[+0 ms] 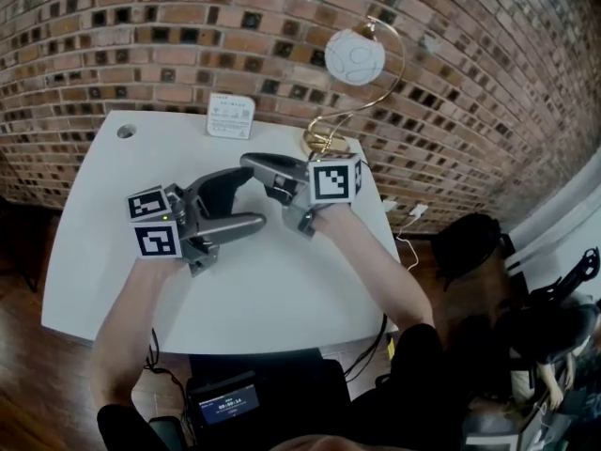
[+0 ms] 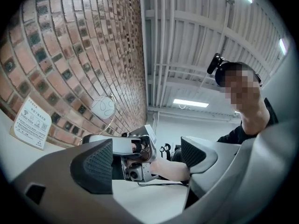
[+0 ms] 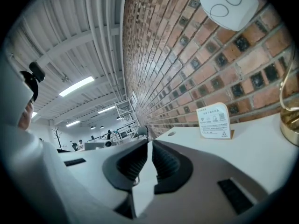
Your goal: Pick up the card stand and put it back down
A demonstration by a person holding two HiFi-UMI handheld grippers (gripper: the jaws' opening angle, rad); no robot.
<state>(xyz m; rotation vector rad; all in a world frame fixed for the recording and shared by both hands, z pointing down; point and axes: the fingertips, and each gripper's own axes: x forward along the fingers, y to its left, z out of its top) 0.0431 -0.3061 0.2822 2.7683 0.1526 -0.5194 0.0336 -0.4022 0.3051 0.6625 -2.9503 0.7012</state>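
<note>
The card stand (image 1: 230, 116) is a small white printed card standing upright at the back of the white table (image 1: 282, 299), near the brick wall. It also shows in the left gripper view as the card stand (image 2: 32, 122) and in the right gripper view as the card stand (image 3: 215, 121). Both grippers hover mid-table, well short of it. My left gripper (image 1: 252, 200) (image 2: 147, 160) is open, with nothing between its pads. My right gripper (image 1: 255, 164) (image 3: 149, 146) has its jaws together at the tips, with only a thin slit and nothing held. It points left, across the left gripper's front.
A lamp with a white globe (image 1: 354, 56) and a gold base (image 1: 326, 144) stands at the table's back right, close to the right gripper. A cable hole (image 1: 126, 132) sits at the back left corner. A small screen (image 1: 225, 404) lies below the near edge.
</note>
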